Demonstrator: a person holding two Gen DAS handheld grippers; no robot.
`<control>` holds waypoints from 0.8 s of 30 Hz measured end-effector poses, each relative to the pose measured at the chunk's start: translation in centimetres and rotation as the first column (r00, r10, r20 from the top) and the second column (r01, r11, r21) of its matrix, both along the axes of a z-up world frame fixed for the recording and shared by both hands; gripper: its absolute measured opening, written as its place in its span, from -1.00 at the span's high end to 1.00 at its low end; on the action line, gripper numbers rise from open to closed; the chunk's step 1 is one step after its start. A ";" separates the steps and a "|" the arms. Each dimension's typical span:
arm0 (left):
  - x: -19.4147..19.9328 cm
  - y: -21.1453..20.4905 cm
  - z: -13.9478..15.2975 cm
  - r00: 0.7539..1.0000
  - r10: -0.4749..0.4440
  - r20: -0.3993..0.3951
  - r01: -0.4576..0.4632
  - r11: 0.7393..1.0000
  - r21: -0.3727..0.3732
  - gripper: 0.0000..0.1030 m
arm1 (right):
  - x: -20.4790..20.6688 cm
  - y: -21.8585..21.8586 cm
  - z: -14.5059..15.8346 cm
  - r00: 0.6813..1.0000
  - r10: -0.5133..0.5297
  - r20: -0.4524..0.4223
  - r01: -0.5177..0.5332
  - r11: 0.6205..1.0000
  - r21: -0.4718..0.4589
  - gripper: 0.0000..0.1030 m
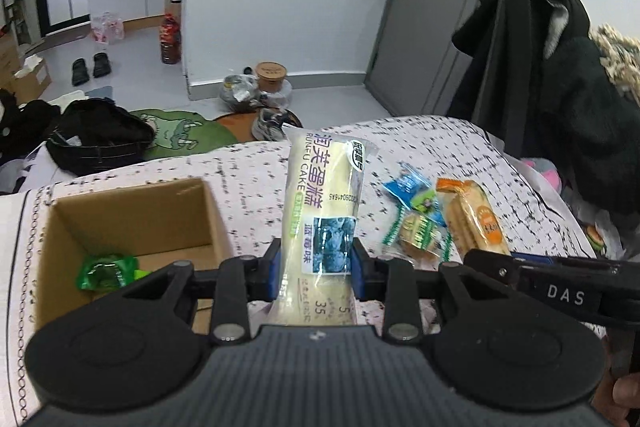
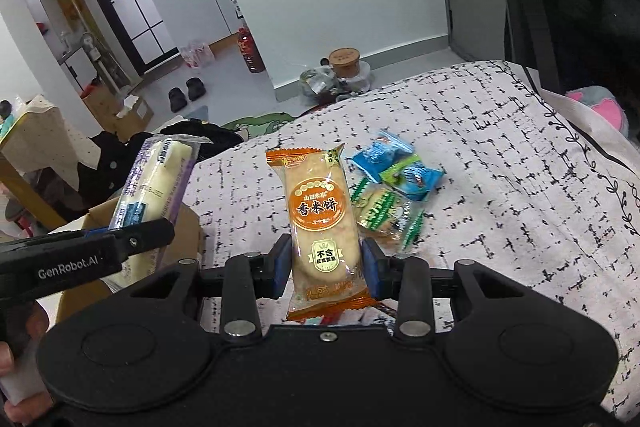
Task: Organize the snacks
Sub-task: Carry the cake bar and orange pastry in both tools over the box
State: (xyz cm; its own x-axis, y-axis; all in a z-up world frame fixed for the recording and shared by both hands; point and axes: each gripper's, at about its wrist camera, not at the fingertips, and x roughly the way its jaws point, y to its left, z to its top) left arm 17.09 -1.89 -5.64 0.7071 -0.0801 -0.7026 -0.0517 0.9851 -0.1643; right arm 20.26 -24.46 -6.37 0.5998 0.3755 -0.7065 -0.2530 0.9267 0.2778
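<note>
My left gripper (image 1: 316,267) is shut on a long white cake packet (image 1: 324,203) with a blueberry picture, held above the bed just right of an open cardboard box (image 1: 132,223). A green candy (image 1: 106,271) lies in the box. My right gripper (image 2: 325,263) is shut on an orange rice cracker packet (image 2: 322,219), held above the bed. The cake packet also shows in the right wrist view (image 2: 154,179), and the cracker packet in the left wrist view (image 1: 474,219). Blue packets (image 2: 394,163) and a green-striped packet (image 2: 386,215) lie on the bedspread.
The patterned bedspread (image 2: 500,187) covers the bed. Dark clothes hang at the right (image 1: 560,87). A black bag (image 1: 100,139), a green mat (image 1: 188,131), shoes and bottles lie on the floor beyond the bed. A pink plush (image 2: 600,107) sits at the bed's right edge.
</note>
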 end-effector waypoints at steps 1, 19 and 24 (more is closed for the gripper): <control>-0.2 0.4 0.1 1.000 0.011 0.003 -0.011 1.000 -0.003 0.38 | 0.0 0.2 0.1 1.000 0.002 0.002 -0.002 1.000 0.002 0.30; -2.9 7.3 0.7 0.985 0.173 0.002 -0.173 0.985 -0.006 0.38 | -0.5 6.7 1.6 0.996 0.085 0.032 -0.087 0.995 0.057 0.30; -3.7 9.6 0.6 0.976 0.218 -0.013 -0.218 0.976 -0.001 0.38 | -0.9 8.7 1.7 0.993 0.118 0.032 -0.120 0.990 0.072 0.30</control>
State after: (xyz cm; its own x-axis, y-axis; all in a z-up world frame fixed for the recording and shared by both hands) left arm 13.43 7.66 -5.08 0.6989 0.0739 -0.7114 -0.2676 0.9494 -0.1643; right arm 19.40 -15.76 -4.70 0.5665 0.4957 -0.6583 -0.3684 0.8669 0.3358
